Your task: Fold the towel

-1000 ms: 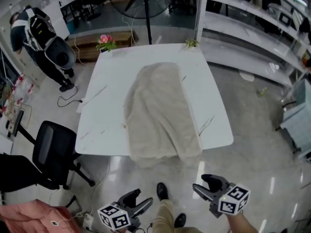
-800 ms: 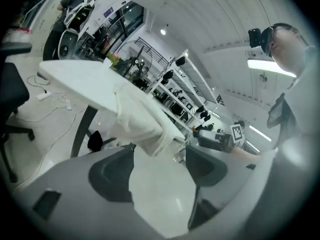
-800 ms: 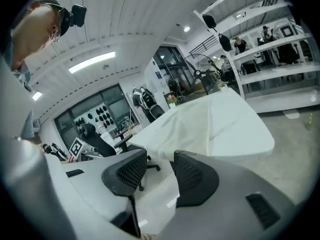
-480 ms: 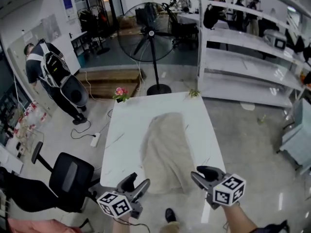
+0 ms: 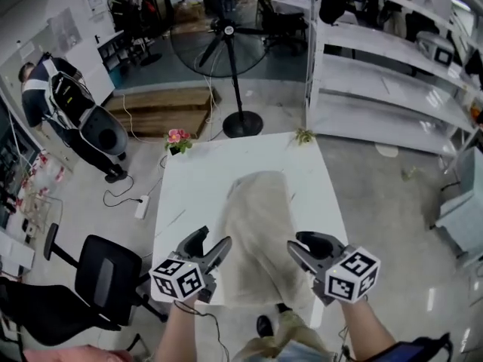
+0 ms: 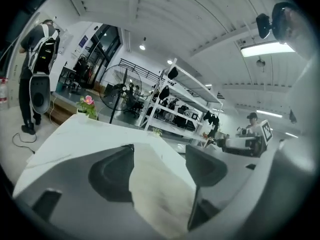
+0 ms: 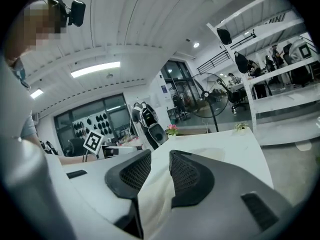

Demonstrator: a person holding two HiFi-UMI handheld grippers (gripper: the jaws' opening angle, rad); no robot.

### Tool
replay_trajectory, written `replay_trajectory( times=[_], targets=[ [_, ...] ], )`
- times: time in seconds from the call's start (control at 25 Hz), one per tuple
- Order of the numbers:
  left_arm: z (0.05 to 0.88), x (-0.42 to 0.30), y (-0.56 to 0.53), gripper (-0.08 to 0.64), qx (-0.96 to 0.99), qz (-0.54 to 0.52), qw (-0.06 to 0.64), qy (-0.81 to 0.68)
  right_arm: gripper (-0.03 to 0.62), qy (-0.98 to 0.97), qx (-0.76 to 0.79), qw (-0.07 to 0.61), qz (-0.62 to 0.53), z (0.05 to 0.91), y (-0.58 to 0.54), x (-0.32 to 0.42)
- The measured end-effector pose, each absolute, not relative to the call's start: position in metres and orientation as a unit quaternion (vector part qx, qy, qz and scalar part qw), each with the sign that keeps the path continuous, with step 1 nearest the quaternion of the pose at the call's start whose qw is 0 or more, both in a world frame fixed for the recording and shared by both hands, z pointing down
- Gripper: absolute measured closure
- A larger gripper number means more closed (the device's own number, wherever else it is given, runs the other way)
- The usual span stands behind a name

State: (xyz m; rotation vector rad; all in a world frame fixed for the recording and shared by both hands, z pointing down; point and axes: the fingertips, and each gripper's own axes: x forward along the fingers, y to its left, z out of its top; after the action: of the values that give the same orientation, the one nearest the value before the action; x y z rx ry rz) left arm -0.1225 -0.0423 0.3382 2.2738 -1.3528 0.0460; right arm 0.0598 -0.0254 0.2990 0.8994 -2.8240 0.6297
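Right fingers [image 7: 186,176] closing, empty | left fingers [image 6: 112,174] apart | towel [image 5: 260,225] spread | pot [image 5: 174,150]: flowers [image 5: 177,136]

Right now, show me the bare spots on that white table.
Widest bare patch of the white square table: between the beige towel and the left edge, this side of the pink potted flower. A narrower strip runs along the towel's right, toward the small green plant. The middle is covered.

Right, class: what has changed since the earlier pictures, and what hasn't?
Both grippers rose from short of the table to the near end of the towel. The right gripper has just been closing its jaws, nothing between them; the left gripper stays open. Towel and table lie unchanged.
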Motion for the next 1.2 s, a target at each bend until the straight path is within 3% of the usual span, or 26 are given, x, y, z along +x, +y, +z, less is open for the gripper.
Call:
replay_trajectory(
  times=[0.4, 0.44, 0.52, 0.56, 0.84, 1.2],
  targets=[
    [0.490, -0.149, -0.091, 0.235, 0.735, 0.148, 0.342, -0.567, 0.465, -0.928, 0.245, 0.097, 0.264, 0.375, -0.111, 0.038],
    [0.496, -0.151, -0.092, 0.285, 0.725, 0.166, 0.343, -0.574, 0.466, -0.927, 0.243, 0.098, 0.268, 0.379, -0.117, 0.037],
    [0.501, -0.151, -0.093, 0.483, 0.712, 0.188, 0.340, -0.585, 0.466, -0.926, 0.240, 0.100, 0.275, 0.385, -0.127, 0.037],
    [0.500, -0.147, -0.093, 0.531, 0.712, 0.190, 0.339, -0.584, 0.466, -0.925, 0.239, 0.102, 0.277, 0.387, -0.131, 0.037],
    [0.464, -0.068, -0.096, 0.531, 0.768, 0.180, 0.319, -0.526, 0.468, -0.925, 0.236, 0.103, 0.278, 0.382, -0.146, 0.034],
    [0.491, 0.018, -0.103, 0.531, 0.787, 0.229, 0.334, -0.466, 0.470, -0.921, 0.248, 0.118, 0.275, 0.392, -0.153, 0.048]
  ],
)
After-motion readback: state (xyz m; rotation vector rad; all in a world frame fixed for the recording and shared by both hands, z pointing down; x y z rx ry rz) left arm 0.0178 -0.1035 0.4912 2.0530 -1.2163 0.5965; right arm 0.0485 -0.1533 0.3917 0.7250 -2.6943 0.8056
